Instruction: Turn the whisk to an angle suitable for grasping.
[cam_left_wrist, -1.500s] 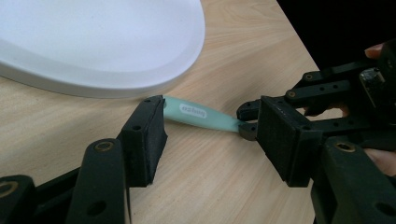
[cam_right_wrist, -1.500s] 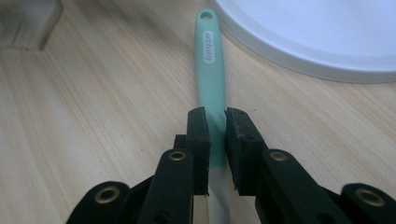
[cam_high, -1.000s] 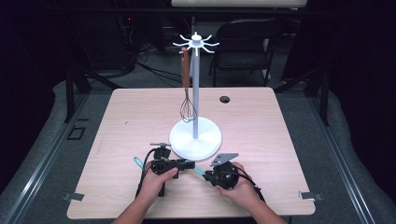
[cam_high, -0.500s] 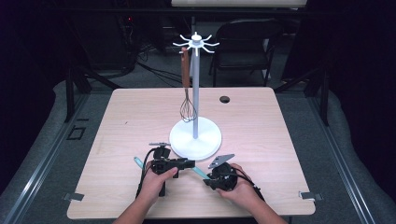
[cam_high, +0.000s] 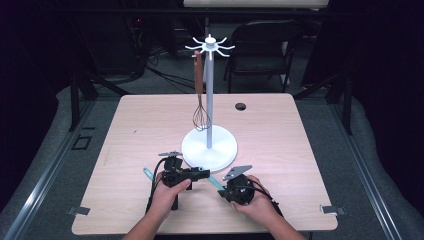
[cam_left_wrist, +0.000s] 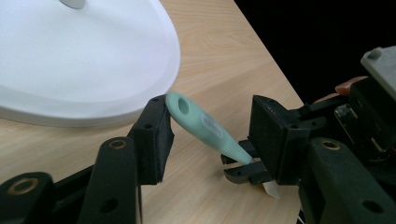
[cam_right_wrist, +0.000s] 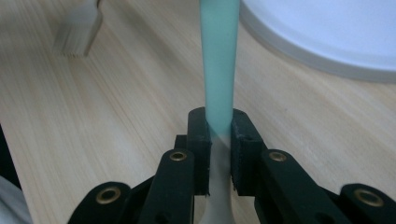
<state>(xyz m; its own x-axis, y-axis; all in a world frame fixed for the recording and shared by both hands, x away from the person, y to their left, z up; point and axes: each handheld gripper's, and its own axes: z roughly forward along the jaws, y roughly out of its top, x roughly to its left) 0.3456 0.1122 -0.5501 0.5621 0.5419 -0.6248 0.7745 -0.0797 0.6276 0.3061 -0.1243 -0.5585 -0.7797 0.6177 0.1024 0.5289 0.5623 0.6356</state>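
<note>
Mint-handled utensil (cam_high: 215, 181) lies at six o'clock from the white stand base (cam_high: 209, 147) in the high view, bridging the left gripper (cam_high: 201, 174) and right gripper (cam_high: 223, 187). In the left gripper view its holed end leans on one pad; the jaws, just closing, stand unclamped around it. In the right gripper view the jaws, just tightened, clench its neck, so a handover seems under way.

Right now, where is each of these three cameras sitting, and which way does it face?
High view: above the table's near side, facing forward and down; forearms, both hands.
Left gripper view: on the left gripper, facing the stand base; its black jaws.
Right gripper view: on the right gripper, looking along the mint handle.
Both gripper views share that handle.
</note>
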